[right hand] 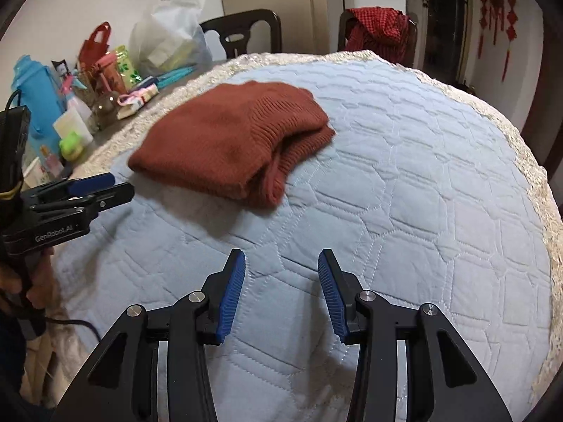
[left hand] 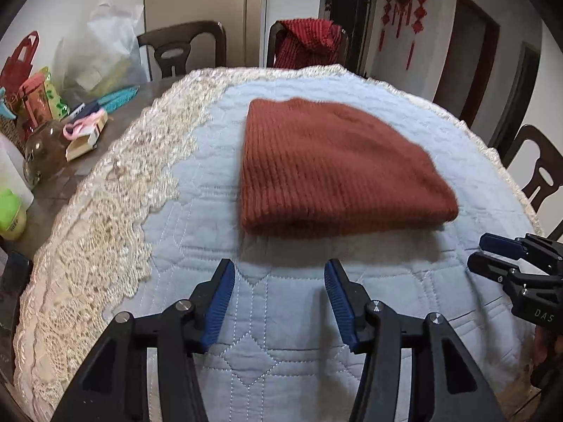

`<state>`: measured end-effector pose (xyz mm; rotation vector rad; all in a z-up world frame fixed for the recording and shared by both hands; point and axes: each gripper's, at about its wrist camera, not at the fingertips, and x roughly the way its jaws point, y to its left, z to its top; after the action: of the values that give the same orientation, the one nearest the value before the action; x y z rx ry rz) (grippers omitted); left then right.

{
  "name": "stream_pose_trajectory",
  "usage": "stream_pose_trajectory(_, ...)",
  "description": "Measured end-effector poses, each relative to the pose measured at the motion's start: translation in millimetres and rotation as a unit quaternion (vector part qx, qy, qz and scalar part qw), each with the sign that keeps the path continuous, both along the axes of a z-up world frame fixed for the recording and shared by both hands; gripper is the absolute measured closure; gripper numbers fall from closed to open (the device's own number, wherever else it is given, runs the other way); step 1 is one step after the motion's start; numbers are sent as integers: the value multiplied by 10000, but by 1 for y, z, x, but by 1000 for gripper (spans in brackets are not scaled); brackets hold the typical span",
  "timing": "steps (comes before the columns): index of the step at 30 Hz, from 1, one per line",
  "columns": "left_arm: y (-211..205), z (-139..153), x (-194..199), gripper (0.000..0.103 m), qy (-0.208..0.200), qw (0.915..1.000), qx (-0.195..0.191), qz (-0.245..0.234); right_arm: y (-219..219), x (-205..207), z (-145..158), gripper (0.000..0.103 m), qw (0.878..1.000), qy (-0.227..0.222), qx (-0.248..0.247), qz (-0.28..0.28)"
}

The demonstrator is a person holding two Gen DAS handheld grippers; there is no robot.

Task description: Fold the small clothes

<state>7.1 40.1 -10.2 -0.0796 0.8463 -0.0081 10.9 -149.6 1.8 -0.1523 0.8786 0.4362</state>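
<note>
Clutter at far left: a blue plastic bottle (right hand: 37,98), a red tote bag (left hand: 21,59), a small green lidded pot (left hand: 12,215) and a white plastic carrier bag (left hand: 100,49) stand crowded on the bare dark table top (left hand: 52,190), left of the cloth.

Lace border: a cream lace edging (left hand: 105,218) runs round the left and far sides of the pad I work on.

Work surface: a pale blue quilted pad (right hand: 404,183) with stitched hexagons covers most of the table.

My left gripper (left hand: 279,267): black arms with blue ribbed pads, spread apart over bare quilt, nothing between them and nothing touched. In the right wrist view it shows at the left edge, near the garment's near left corner but apart from it.

Garment: a rust-brown ribbed knit piece (left hand: 327,168), folded into a thick flat bundle, lies on the blue pad, beyond my left gripper and to the far left of my right one. Its stacked open edges face right in the right wrist view. Neither gripper touches it.

My right gripper (right hand: 281,258): same black arms and blue pads, fingers apart over empty quilt, holding nothing. In the left wrist view it shows at the right edge, right of the garment's near corner.

Far side: two dark wooden chairs stand behind the table; the right one (left hand: 278,40) carries a red knitted cloth (left hand: 309,42) draped over its back.

Far right wall: red knotted ornaments (left hand: 404,7) hang beside a dark doorway.
</note>
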Motion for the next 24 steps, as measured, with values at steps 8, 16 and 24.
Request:
stream_pose_trajectory(8,-9,-5,0,34,33,9999,147,-27,3,1,-8,56,9998,-57,-190,-56)
stream_pose_trajectory(16,-12,-6,-1,32,25,9998,203,-2,1,1,-8,55,9999,-39,-139,-43)
stream_pose_trajectory(24,-13,-7,0,30,29,9997,251,13,1,1,-8,54,9999,-37,-139,-27)
